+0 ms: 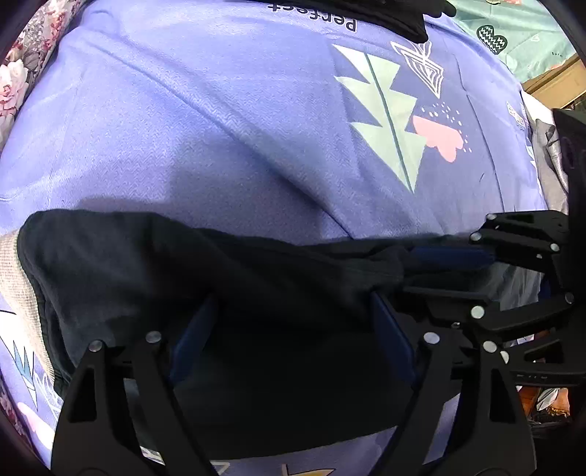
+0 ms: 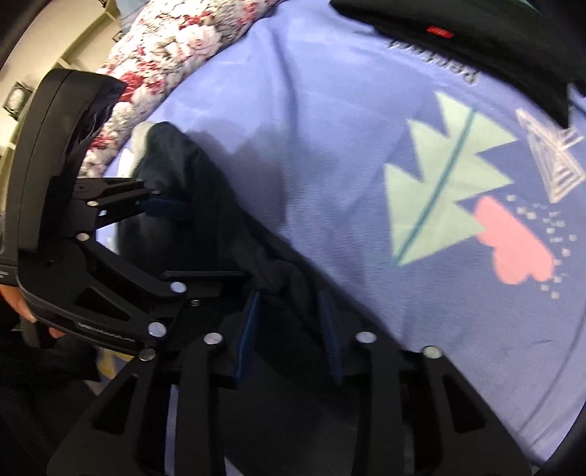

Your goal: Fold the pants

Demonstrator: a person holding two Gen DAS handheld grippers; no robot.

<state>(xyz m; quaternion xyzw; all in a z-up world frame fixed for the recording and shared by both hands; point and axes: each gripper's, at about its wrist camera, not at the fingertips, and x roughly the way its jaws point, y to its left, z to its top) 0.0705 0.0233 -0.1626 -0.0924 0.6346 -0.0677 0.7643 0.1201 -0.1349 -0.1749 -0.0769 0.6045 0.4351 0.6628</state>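
Observation:
Black pants (image 1: 190, 271) lie bunched across a purple bedsheet (image 1: 205, 121) with a leaf print. My left gripper (image 1: 293, 329) has its blue-padded jaws spread wide, with pants fabric lying between them; it also shows at the left of the right wrist view (image 2: 164, 210). My right gripper (image 2: 289, 318) has its jaws around a gathered fold of the pants (image 2: 278, 271), apparently pinching it. It shows at the right of the left wrist view (image 1: 447, 267), close beside my left gripper.
A floral quilt (image 2: 175, 44) lies along the bed's far left edge. More dark cloth (image 2: 476, 40) lies at the top of the bed. A teal sheet (image 1: 520, 33) is at the far right. Broad bare sheet lies beyond the pants.

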